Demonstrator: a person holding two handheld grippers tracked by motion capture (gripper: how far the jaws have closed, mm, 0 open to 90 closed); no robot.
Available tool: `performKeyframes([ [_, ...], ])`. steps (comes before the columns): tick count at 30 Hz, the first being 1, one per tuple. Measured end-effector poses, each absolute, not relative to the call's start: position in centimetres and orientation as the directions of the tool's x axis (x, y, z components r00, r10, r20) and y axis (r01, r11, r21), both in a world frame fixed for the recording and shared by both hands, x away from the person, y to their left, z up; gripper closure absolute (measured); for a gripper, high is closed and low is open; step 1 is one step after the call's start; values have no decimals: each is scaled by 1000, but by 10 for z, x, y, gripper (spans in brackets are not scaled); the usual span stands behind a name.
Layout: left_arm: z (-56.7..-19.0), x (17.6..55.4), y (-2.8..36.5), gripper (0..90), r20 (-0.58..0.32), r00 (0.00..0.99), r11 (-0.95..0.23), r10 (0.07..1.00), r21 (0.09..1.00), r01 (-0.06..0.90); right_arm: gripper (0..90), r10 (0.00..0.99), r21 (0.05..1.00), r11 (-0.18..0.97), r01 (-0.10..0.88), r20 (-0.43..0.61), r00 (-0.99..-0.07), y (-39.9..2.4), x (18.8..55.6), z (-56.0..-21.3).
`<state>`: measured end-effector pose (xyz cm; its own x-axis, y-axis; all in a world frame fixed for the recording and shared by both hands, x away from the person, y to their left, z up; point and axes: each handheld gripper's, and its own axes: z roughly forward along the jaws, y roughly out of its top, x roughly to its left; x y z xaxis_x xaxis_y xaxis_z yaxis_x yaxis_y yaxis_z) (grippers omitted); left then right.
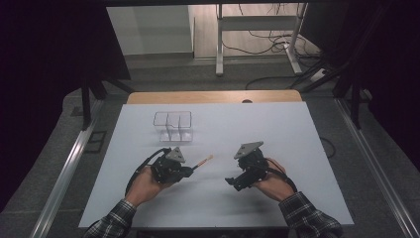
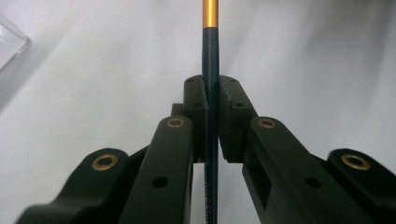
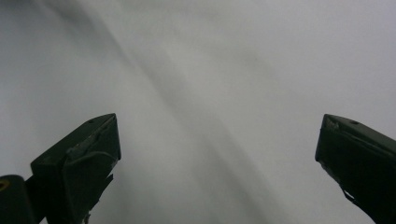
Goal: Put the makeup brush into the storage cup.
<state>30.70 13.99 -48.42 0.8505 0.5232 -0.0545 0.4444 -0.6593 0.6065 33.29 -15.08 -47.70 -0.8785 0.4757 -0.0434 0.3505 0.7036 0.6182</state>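
Observation:
My left gripper [image 1: 190, 170] is shut on a thin pencil [image 1: 203, 161], whose light end sticks out to the right just above the white table [image 1: 297, 129]. In the left gripper view the pencil [image 2: 210, 56] is a dark shaft with a gold band, clamped upright between the two black pads [image 2: 195, 100] of the left gripper [image 2: 211, 86]. My right gripper [image 1: 233, 182] rests low on the table to the right, angled toward the left. In the right gripper view its jaws stand wide apart, the right gripper [image 3: 217, 140] open over bare white surface.
A clear plastic box with compartments [image 1: 173, 126] stands behind the left gripper; its corner [image 2: 11, 42] appears at the left gripper view's upper left. A wooden strip [image 1: 213, 96] edges the table's far side. Beyond it, floor cables [image 1: 267, 42] and a metal stand [image 1: 219, 49].

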Motion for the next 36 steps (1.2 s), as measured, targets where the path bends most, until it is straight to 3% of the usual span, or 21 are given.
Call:
performKeyframes([
  [36,-479,312,180,835,-54,766,-568,640,639,519,0,572,637,651,414,-53,-819,-191,314,-478],
])
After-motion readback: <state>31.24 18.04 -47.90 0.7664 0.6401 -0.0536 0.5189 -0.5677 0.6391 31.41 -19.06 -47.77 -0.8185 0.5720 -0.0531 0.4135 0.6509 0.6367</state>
